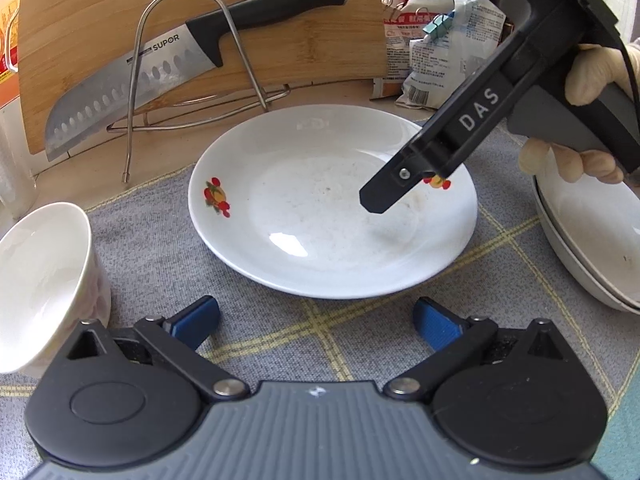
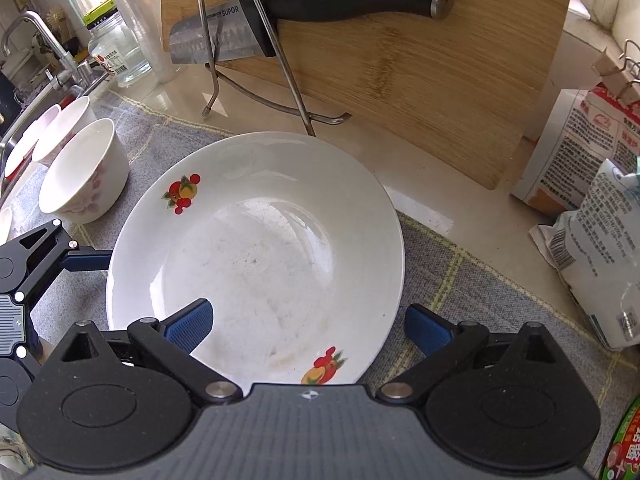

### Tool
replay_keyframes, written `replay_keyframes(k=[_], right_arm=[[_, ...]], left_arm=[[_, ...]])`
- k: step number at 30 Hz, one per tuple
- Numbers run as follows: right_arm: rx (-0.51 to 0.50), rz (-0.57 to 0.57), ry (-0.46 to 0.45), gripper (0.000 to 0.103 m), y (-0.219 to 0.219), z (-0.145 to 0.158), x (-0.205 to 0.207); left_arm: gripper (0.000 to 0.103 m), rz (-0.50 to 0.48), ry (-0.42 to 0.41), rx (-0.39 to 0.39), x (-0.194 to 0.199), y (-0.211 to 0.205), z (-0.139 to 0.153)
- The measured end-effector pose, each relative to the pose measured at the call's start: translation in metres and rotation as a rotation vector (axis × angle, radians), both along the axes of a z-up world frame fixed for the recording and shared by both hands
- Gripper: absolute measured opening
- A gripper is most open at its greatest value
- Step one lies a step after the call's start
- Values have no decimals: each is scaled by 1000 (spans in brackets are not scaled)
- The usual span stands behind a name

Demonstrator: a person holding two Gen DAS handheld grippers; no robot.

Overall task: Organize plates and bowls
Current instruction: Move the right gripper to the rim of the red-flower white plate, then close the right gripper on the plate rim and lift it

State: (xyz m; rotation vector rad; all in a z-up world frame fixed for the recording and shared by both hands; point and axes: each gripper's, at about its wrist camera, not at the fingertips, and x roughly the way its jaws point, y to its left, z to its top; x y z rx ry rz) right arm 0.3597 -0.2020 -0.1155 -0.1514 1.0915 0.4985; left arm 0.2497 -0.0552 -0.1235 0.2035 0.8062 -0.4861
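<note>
Plate pickup: right gripper [image 2: 308,320] wide open, empty, straddling fruit-patterned plate [image 2: 256,256] rim; left gripper [image 1: 316,320] wide open, empty. Next, judged: closure on rim.

Pale glossy tabletop [image 2: 420,200], partly covered by a grey cloth [image 2: 460,272] with yellow check lines. On the cloth: white plate [image 2: 256,248] with fruit prints, flowered white bowl [image 2: 86,172] to its left, more bowls [image 2: 60,128] behind that. On the bare surface beyond: wire rack [image 2: 256,92] propping a bamboo board [image 2: 400,80], printed packets [image 2: 600,240] at right, glass jar [image 2: 116,56] near the sink
</note>
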Motion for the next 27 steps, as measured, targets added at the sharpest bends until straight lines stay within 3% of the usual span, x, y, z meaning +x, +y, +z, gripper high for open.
replay_keyframes(k=[9, 27], right_arm=[[-3, 13, 0, 103, 7, 1, 16], [92, 64, -7, 103, 1, 4, 40]], left_arm=[[103, 5, -8, -6, 2, 0, -1], [103, -32, -41, -18, -2, 0, -2]])
